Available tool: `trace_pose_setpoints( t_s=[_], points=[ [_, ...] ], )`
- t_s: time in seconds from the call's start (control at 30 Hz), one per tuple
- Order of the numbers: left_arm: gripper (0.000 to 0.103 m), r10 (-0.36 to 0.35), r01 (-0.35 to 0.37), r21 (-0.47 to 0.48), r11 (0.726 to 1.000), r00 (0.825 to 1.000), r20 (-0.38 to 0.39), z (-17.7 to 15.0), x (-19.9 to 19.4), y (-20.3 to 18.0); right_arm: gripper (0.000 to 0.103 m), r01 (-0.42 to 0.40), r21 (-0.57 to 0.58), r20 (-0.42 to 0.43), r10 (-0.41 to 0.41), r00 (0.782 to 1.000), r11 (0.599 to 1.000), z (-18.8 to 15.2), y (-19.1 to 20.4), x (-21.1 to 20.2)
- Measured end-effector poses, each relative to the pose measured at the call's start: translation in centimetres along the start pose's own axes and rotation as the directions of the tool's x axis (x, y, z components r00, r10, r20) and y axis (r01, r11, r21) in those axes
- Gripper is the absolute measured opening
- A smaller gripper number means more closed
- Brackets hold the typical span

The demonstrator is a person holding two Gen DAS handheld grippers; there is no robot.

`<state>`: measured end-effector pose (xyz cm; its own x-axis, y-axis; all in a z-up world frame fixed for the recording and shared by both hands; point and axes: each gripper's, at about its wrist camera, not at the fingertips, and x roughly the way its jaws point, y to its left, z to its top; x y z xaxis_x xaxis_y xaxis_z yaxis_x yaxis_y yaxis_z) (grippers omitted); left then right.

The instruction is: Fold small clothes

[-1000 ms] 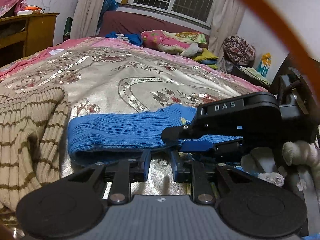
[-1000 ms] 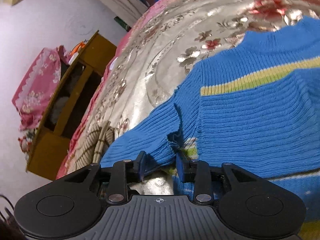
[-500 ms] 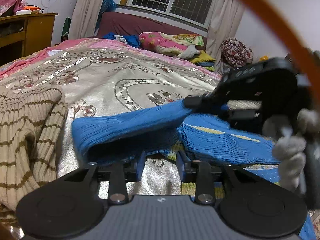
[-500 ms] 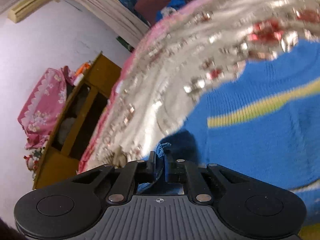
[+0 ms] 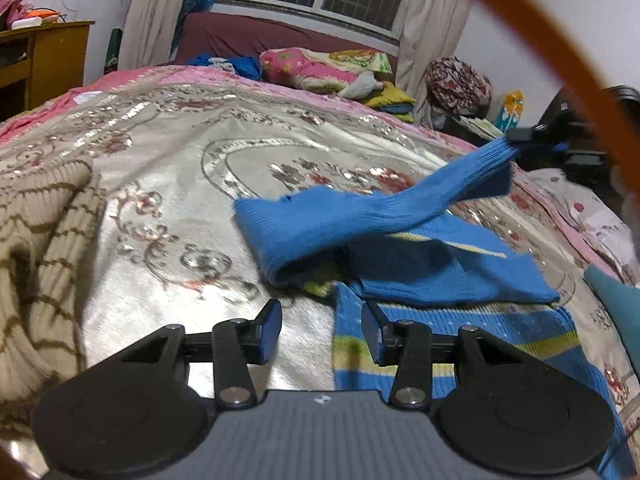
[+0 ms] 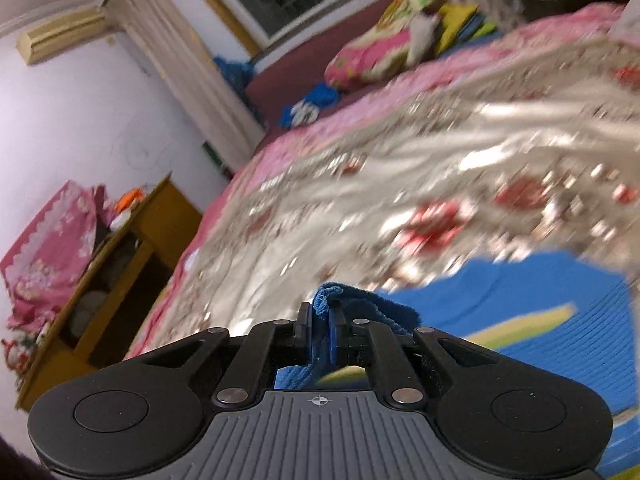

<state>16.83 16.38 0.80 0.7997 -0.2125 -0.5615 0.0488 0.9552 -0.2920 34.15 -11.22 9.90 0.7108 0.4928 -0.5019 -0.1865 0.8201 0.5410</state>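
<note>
A small blue knit sweater (image 5: 448, 276) with yellow-green stripes lies on the bed's floral bedspread (image 5: 192, 184). Its blue sleeve (image 5: 360, 216) is lifted and stretched up to the right. My right gripper (image 6: 320, 322) is shut on the sleeve's cuff (image 6: 326, 296); it also shows in the left wrist view (image 5: 516, 138) at the right, above the bed. My left gripper (image 5: 320, 330) is open and empty, low over the bedspread at the sweater's left hem edge. The sweater body shows in the right wrist view (image 6: 520, 304).
A beige striped sweater (image 5: 36, 240) lies at the left of the bed. Pillows (image 5: 320, 68) and clothes are piled at the bed's far end. A wooden cabinet (image 5: 44, 60) stands at the left. An orange cable (image 5: 560, 52) crosses the upper right.
My right gripper shut on the sleeve cuff and pulled it up and to the right, over the sweater body. My left gripper has opened wider and shifted right toward the hem.
</note>
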Motion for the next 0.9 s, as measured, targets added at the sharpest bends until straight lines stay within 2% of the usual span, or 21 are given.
trace_pose_setpoints(
  t_s=[0.13,0.2,0.3,0.43,0.5,0.7,0.9],
  points=[
    [0.049,-0.009,0.01,0.022,1.0,1.0,-0.021,-0.5,0.4,-1.0,0.008,0.033,0.021,0.067,-0.034,0.997,0.999,1.1,-3.1,-3.4],
    [0.049,-0.01,0.011,0.031,0.999,0.999,-0.035,-0.9,0.6,-1.4,0.008,0.068,0.043,0.068,-0.071,0.995,0.997,0.7,-5.2,-4.2],
    [0.049,0.001,0.001,0.036,0.999,0.999,-0.054,-1.2,0.9,-2.1,0.009,0.148,0.071,0.003,-0.148,0.989,0.987,-0.8,-8.8,-3.9],
    [0.049,0.024,-0.021,0.058,0.998,0.998,-0.051,-0.8,0.8,-2.9,0.009,0.254,0.081,-0.081,-0.247,0.966,0.964,-3.2,-12.4,-2.3],
    [0.049,0.029,-0.025,0.074,0.997,0.998,-0.047,-0.2,0.9,-3.4,0.013,0.253,0.108,-0.089,-0.245,0.966,0.961,-3.9,-13.3,-2.1],
    [0.05,0.037,-0.032,0.15,0.988,0.999,-0.031,2.1,2.2,-5.2,0.015,0.229,0.131,-0.053,-0.224,0.973,0.964,-3.2,-14.3,-2.8],
    [0.055,0.035,-0.028,0.162,0.986,0.999,-0.039,3.7,4.5,-6.3,0.019,0.192,0.172,-0.04,-0.188,0.981,0.966,-2.7,-15.2,-3.9]
  ],
)
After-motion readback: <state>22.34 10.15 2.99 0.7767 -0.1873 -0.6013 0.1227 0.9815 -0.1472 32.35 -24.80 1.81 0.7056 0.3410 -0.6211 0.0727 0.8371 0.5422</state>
